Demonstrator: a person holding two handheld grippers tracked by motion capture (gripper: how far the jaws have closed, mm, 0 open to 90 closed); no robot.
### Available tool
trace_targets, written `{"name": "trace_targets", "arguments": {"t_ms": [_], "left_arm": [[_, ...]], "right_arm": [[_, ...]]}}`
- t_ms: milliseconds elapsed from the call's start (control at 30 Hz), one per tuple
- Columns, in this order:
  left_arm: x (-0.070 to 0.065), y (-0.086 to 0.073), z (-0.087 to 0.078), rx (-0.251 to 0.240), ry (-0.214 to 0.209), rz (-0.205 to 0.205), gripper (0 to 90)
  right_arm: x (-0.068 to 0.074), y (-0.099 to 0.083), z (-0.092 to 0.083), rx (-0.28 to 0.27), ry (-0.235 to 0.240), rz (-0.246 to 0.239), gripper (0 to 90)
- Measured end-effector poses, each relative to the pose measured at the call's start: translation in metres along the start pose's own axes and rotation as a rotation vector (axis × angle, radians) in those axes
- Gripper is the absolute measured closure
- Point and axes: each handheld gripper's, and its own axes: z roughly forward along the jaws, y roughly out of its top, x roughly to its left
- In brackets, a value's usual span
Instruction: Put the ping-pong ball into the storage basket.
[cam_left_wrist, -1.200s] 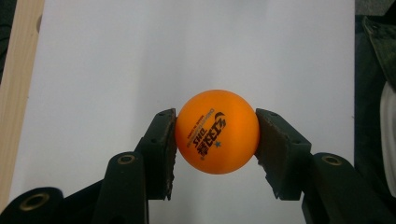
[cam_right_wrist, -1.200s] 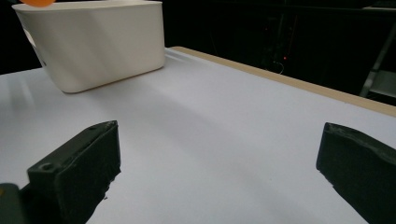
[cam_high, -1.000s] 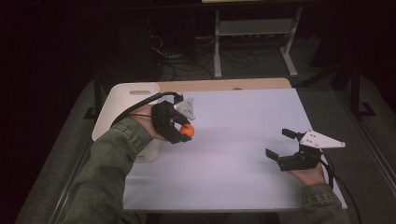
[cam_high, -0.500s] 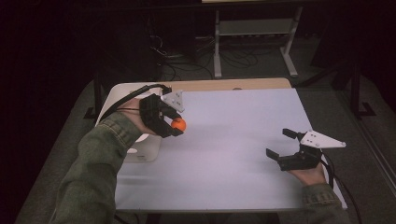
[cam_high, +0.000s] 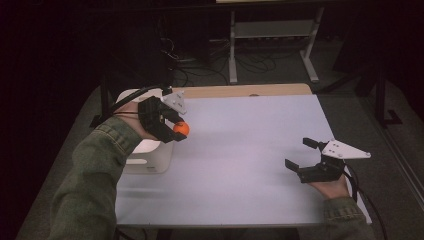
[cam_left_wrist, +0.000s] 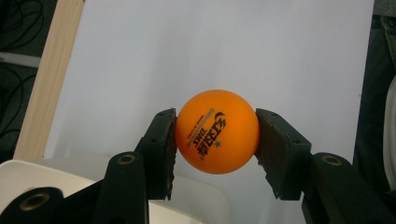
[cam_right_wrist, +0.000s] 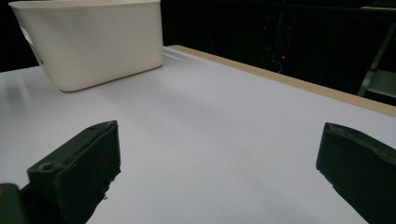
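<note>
The left gripper (cam_high: 176, 131) holds a small orange table-tennis ball (cam_left_wrist: 217, 131), pinched at its widest part between the two black fingers (cam_left_wrist: 161, 144), one pad on either side. That squeeze across the middle is the sensible one for a smooth, light sphere, since a grip nearer its top or bottom would likely let it pop out. In the high view the ball (cam_high: 181, 129) sits in the air just beside the near-right edge of the white plastic bin (cam_high: 150, 162) at the left of the table (cam_high: 240, 150), not yet over its opening as far as the dim picture lets me judge. The bin's pale rim (cam_left_wrist: 56, 168) shows under the fingers in the left gripper view, which suggests the ball is meant to be dropped inside.

The right gripper (cam_high: 304, 154) rests low at the table's near right, well apart from bin and ball, its fingers (cam_right_wrist: 79, 172) spread wide with nothing between them (it seems parked out of the way). From there the white bin (cam_right_wrist: 93, 42) stands far across the bare surface.
</note>
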Motion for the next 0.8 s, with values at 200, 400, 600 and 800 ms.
{"name": "trace_targets", "arguments": {"t_ms": [200,400,600,800], "left_arm": [[0.002,-0.005,-0.002,0.018,-0.001,-0.011,50.1],[0.004,-0.011,-0.003,0.018,0.007,-0.023,50.1],[0.008,-0.021,-0.003,0.029,0.021,-0.045,50.1],[0.010,-0.031,-0.008,0.026,0.033,-0.070,50.2]], "right_arm": [[0.000,0.000,0.000,0.002,0.002,0.000,0.0],[0.000,0.000,0.000,0.001,0.001,0.003,0.0],[0.000,0.000,0.000,0.002,0.000,0.001,0.0],[0.000,0.000,0.000,0.005,0.003,0.002,0.0]]}}
